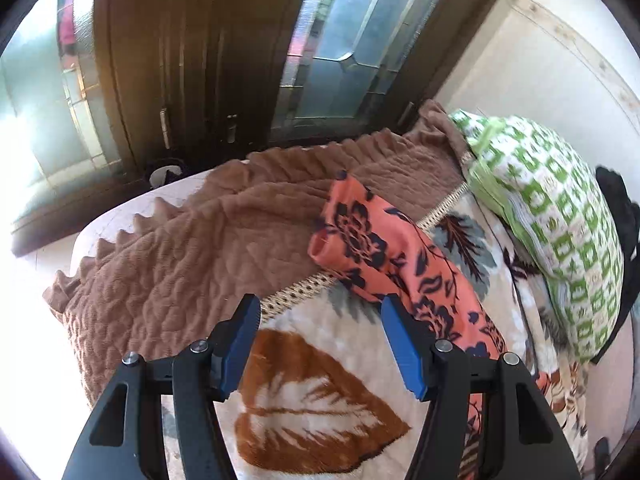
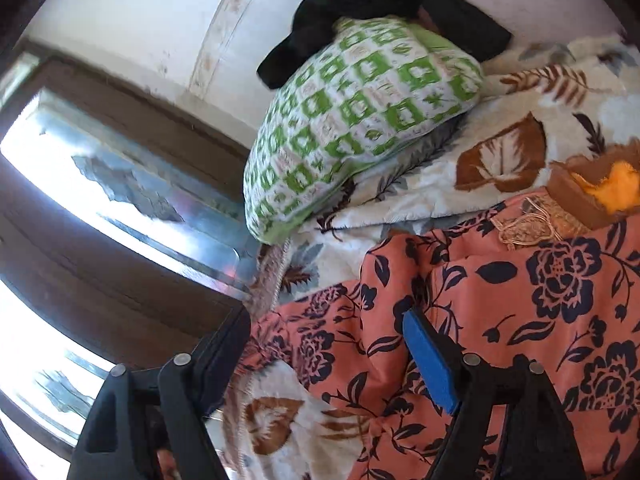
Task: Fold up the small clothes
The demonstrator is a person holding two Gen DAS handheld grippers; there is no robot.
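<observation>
An orange garment with a dark floral print point(image 1: 384, 248) lies on the leaf-patterned blanket point(image 1: 320, 400). One sleeve reaches onto the brown quilt point(image 1: 192, 248). My left gripper point(image 1: 318, 312) is open and empty, just above the blanket, with the garment's edge beside its right finger. In the right wrist view the garment point(image 2: 520, 320) spreads wide, with gold embroidery at its neckline point(image 2: 524, 224). My right gripper point(image 2: 328, 332) is open over the garment's left part, its jaws wide apart with cloth showing between them.
A green-and-white patterned pillow point(image 1: 552, 216) point(image 2: 360, 112) lies by the wall with a black cloth point(image 2: 380, 4) on it. A brown and yellow item point(image 2: 600, 188) lies past the garment. A wooden door with glass panes point(image 1: 208, 60) stands beyond the bed.
</observation>
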